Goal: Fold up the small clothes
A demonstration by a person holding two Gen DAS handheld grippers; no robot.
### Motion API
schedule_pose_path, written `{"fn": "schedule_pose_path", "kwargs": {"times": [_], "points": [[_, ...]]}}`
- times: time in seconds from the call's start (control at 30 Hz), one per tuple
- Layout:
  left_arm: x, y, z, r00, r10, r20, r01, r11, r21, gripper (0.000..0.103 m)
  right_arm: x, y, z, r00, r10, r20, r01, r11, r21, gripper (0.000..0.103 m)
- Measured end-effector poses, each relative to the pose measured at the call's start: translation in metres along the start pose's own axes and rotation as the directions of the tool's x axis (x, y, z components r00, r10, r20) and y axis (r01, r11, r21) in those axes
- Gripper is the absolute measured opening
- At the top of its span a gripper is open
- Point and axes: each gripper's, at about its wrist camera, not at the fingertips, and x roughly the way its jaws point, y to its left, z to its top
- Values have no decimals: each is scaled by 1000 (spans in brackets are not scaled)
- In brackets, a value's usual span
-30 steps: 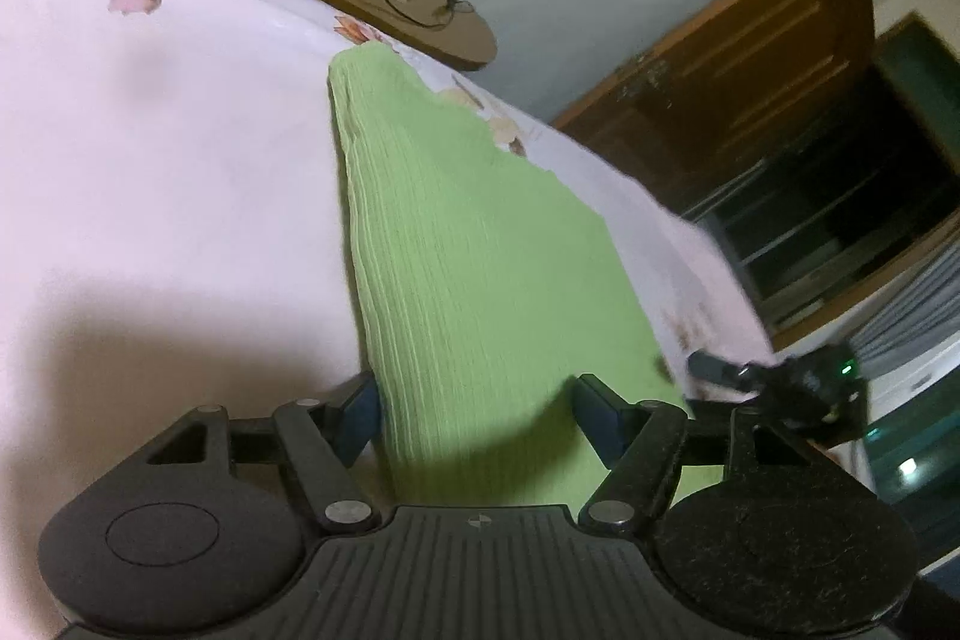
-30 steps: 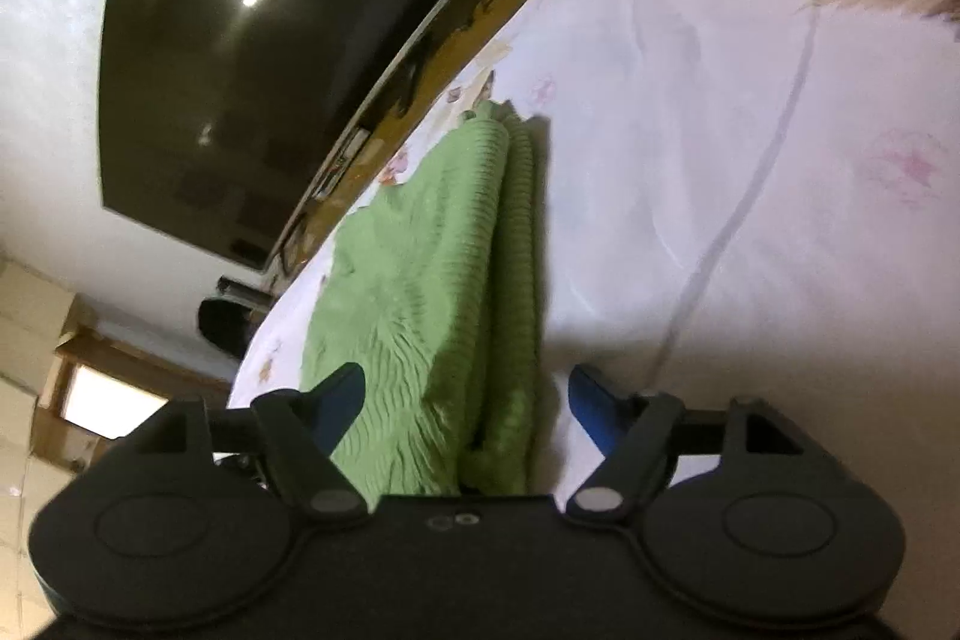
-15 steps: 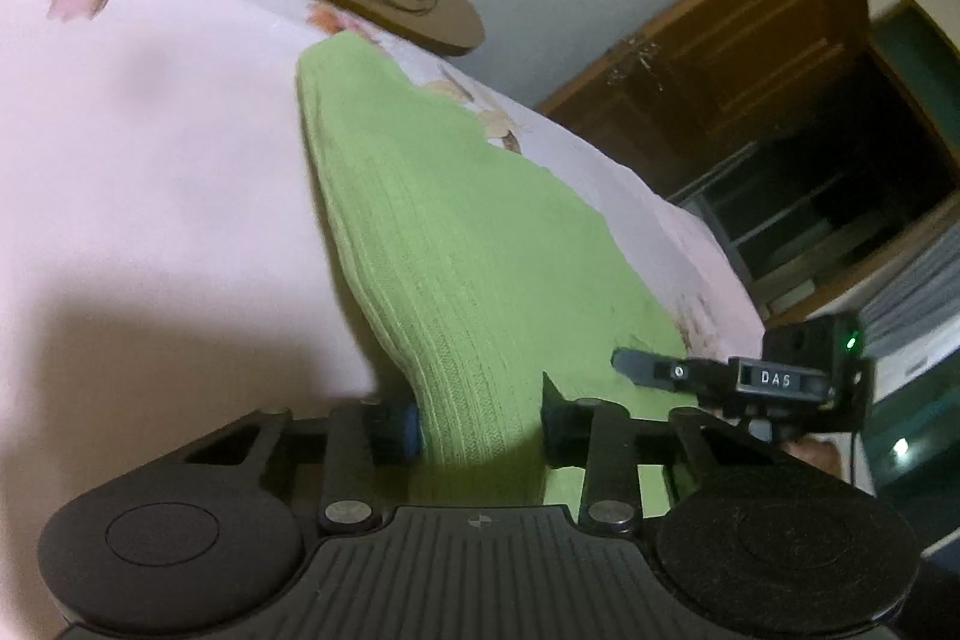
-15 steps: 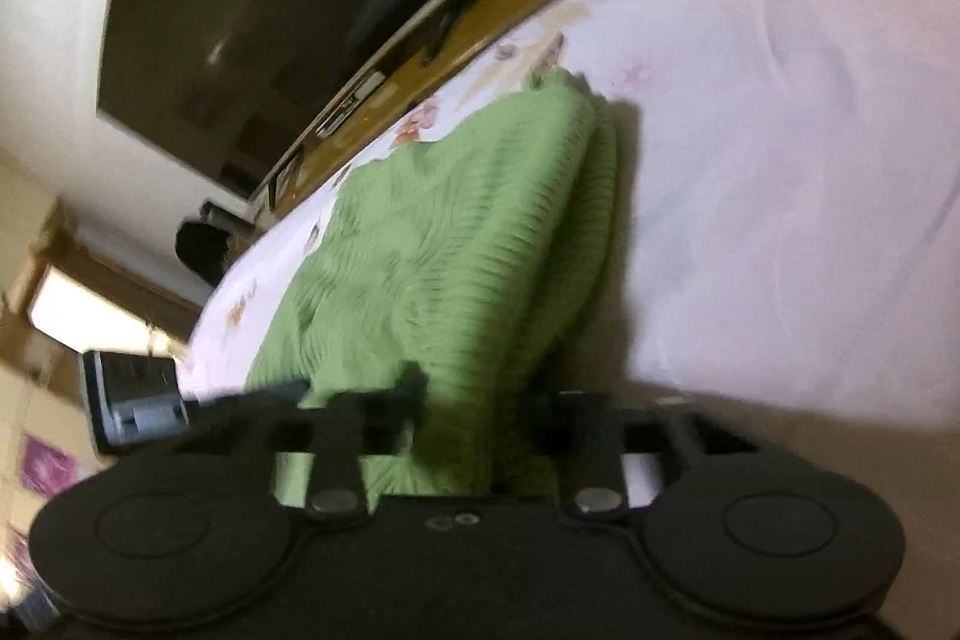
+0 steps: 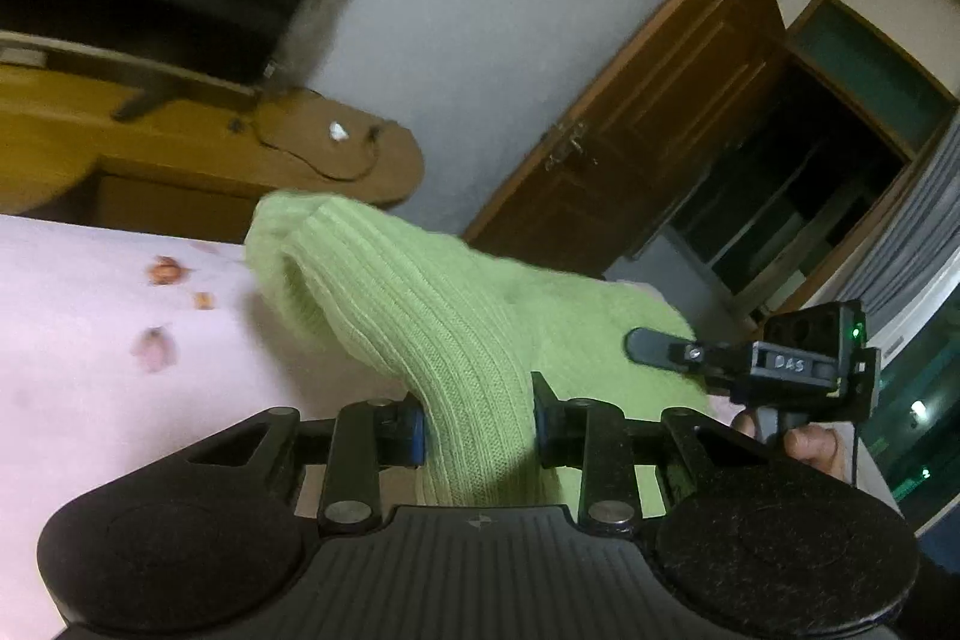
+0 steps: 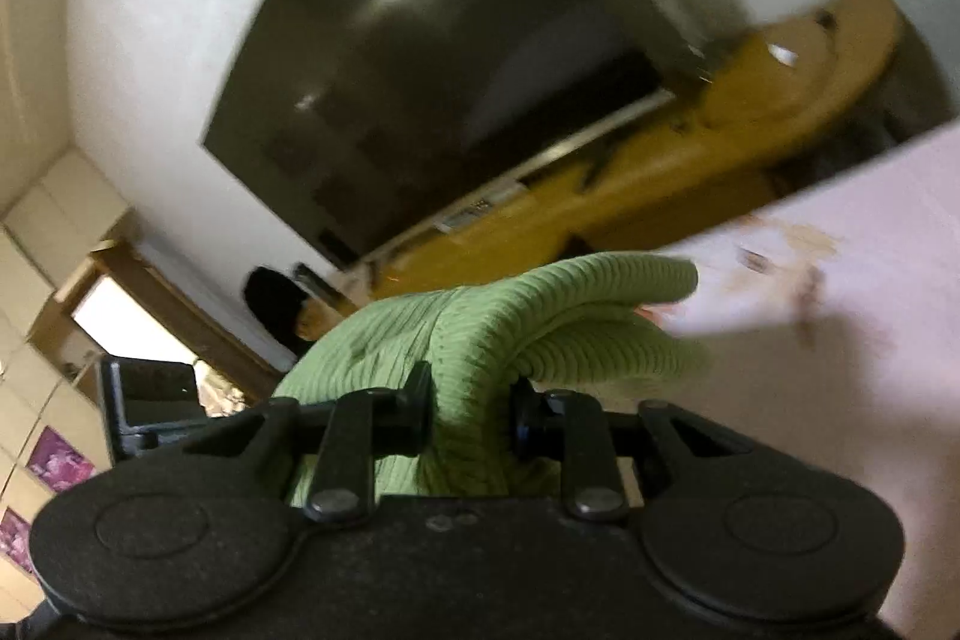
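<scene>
A light green ribbed knit garment [image 5: 420,292] hangs lifted above the pink bed sheet [image 5: 90,340], its far end drooping toward the sheet. My left gripper [image 5: 477,430] is shut on one bunched near edge of it. In the right wrist view, my right gripper [image 6: 471,412] has its jaws closing on another bunched edge of the same garment [image 6: 540,304], pads pressing the cloth. The right gripper's body [image 5: 798,364] shows at the right of the left wrist view, with a person's thumb [image 5: 810,445] below it. The left gripper's body [image 6: 150,400] shows at the left of the right wrist view.
The pink sheet [image 6: 870,280] has small floral prints. Beyond the bed's far edge stand a wooden TV stand [image 5: 180,148] with cables and a large dark TV [image 6: 420,70]. A brown wooden door [image 5: 660,130] and a dark doorway are at the right.
Both grippers went from open around the flat garment to shut on its near edges, then rose, lifting the cloth off the sheet. Both views now tilt up toward the wall and TV.
</scene>
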Motion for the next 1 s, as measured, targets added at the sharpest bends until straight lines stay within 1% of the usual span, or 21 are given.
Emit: {"fn": "schedule_pose_path", "kwargs": {"times": [0.1, 0.17, 0.2, 0.27, 0.3, 0.33, 0.37, 0.43, 0.53, 0.6, 0.63, 0.67, 0.7, 0.73, 0.77, 0.8, 0.83, 0.9, 0.93, 0.97, 1.0], "points": [[-37, 29, -35, 998, 35, -50, -39, 996, -77, 31, 23, 26, -18, 998, 34, -43, -34, 999, 11, 24], [-46, 68, -71, 990, 72, -120, -94, 978, -188, 32, 50, 26, -45, 994, 32, -108, -26, 998, 57, 24], [-42, 87, -89, 981, 98, -165, -135, 963, -233, 32, 68, 20, -66, 988, 32, -154, -17, 995, 96, 24], [-31, 123, -127, 953, 151, -261, -228, 929, -293, 32, 102, 1, -105, 971, 16, -239, 24, 986, 164, 24], [-33, 138, -144, 962, 122, -244, -204, 917, -343, 35, 124, -14, -128, 956, -2, -293, 67, 975, 211, 25], [-44, 145, -154, 980, 78, -181, -147, 902, -407, 35, 137, -25, -147, 942, -20, -335, 103, 967, 233, 28], [-54, 145, -159, 988, 72, -140, -126, 895, -428, 36, 141, -34, -163, 944, -12, -328, 102, 960, 260, 29], [-74, 140, -166, 994, 52, -100, -88, 914, -396, 48, 126, -39, -170, 964, 37, -262, 53, 942, 330, 37], [-94, 129, -185, 988, 85, -127, -123, 936, -330, 49, 98, -31, -164, 969, -1, -247, 65, 966, 249, 55], [-91, 121, -195, 985, 80, -156, -125, 945, -302, 49, 86, -28, -166, 968, -17, -249, 70, 976, 206, 69], [-86, 120, -197, 984, 70, -161, -116, 947, -300, 49, 83, -27, -171, 965, -33, -260, 84, 979, 187, 70], [-82, 119, -197, 985, 60, -159, -106, 947, -302, 48, 83, -25, -179, 960, -56, -274, 107, 979, 174, 70], [-77, 119, -199, 987, 33, -157, -83, 942, -324, 38, 83, -26, -185, 961, -55, -271, 106, 978, 178, 70], [-69, 119, -192, 987, 10, -161, -67, 935, -349, 16, 86, -28, -189, 965, -37, -260, 90, 976, 196, 66], [-64, 120, -192, 987, -13, -162, -52, 920, -388, 16, 86, -27, -191, 966, -24, -256, 84, 971, 224, 56], [-64, 123, -194, 989, -39, -142, -26, 903, -429, 16, 90, -31, -194, 962, 6, -273, 75, 956, 284, 22], [-68, 124, -197, 991, -83, -110, 21, 881, -472, 16, 99, -38, -194, 955, 39, -295, 77, 925, 372, 23], [-79, 124, -194, 986, -164, -32, 120, 829, -547, 16, 98, -39, -193, 965, 51, -257, 75, 887, 456, 22], [-84, 121, -195, 986, -165, -31, 121, 827, -549, 16, 86, -40, -194, 968, 74, -240, 56, 869, 492, 22], [-88, 118, -195, 988, -138, -62, 83, 837, -541, 16, 79, -35, -192, 969, 74, -234, 56, 862, 504, 22], [-86, 118, -199, 988, -85, -132, 1, 846, -533, 16, 75, -33, -192, 966, 24, -258, 110, 863, 493, 22]]}}
